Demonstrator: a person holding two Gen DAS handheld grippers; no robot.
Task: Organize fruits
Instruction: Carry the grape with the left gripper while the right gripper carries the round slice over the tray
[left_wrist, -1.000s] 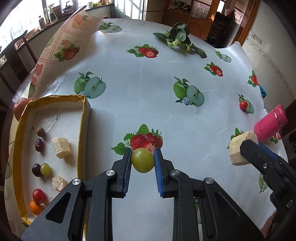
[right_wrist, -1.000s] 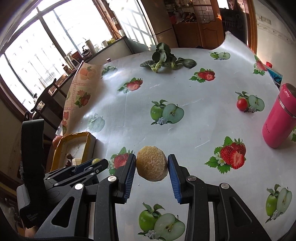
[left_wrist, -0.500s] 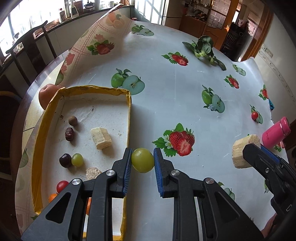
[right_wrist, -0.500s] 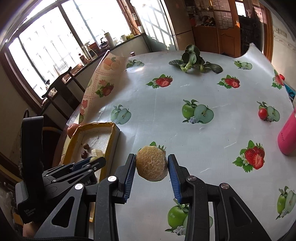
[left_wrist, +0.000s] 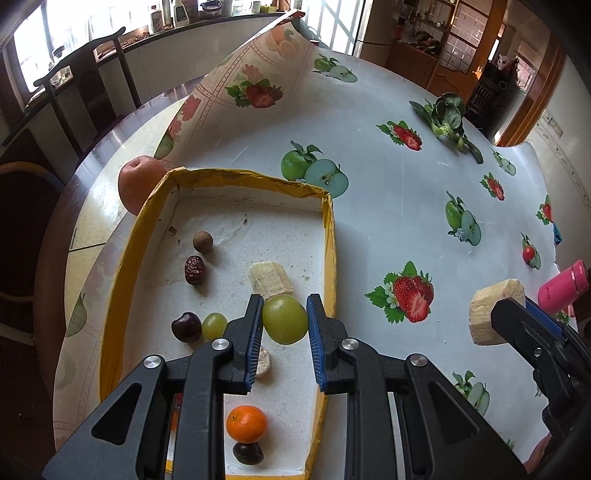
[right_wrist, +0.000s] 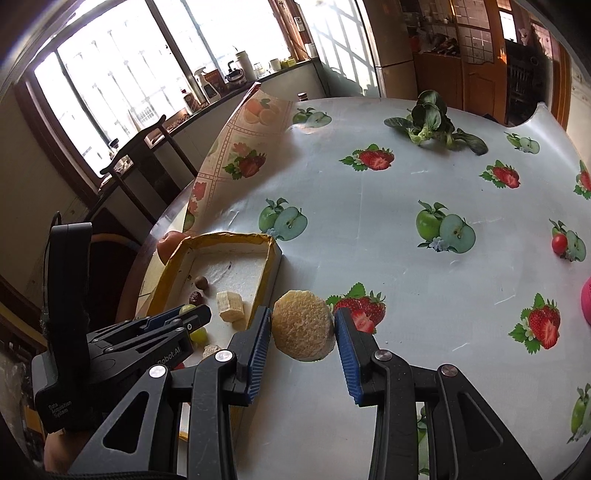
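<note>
My left gripper (left_wrist: 284, 320) is shut on a green grape (left_wrist: 284, 319) and holds it above the yellow-rimmed tray (left_wrist: 328, 236), near its right wall. The tray holds a banana piece (left_wrist: 270, 278), a small green grape (left_wrist: 214, 325), a dark cherry (left_wrist: 186, 326), a red date (left_wrist: 194, 269), a brown nut (left_wrist: 202, 242), an orange (left_wrist: 246, 424) and other small fruit. My right gripper (right_wrist: 301, 330) is shut on a banana chunk (right_wrist: 302, 325) held above the table just right of the tray (right_wrist: 271, 254). It also shows in the left wrist view (left_wrist: 495, 315).
A peach (left_wrist: 138, 181) lies behind the tray's far left corner. A cherry tomato (left_wrist: 529, 253), a pink bottle (left_wrist: 563, 286) and leafy greens (left_wrist: 447, 118) lie on the fruit-print tablecloth to the right. The cloth's left edge is folded up. Chairs stand beyond the table.
My left gripper has carried the green grape left, from over the tablecloth to over the tray. My right gripper has followed left with the banana chunk, closer to the tray.
</note>
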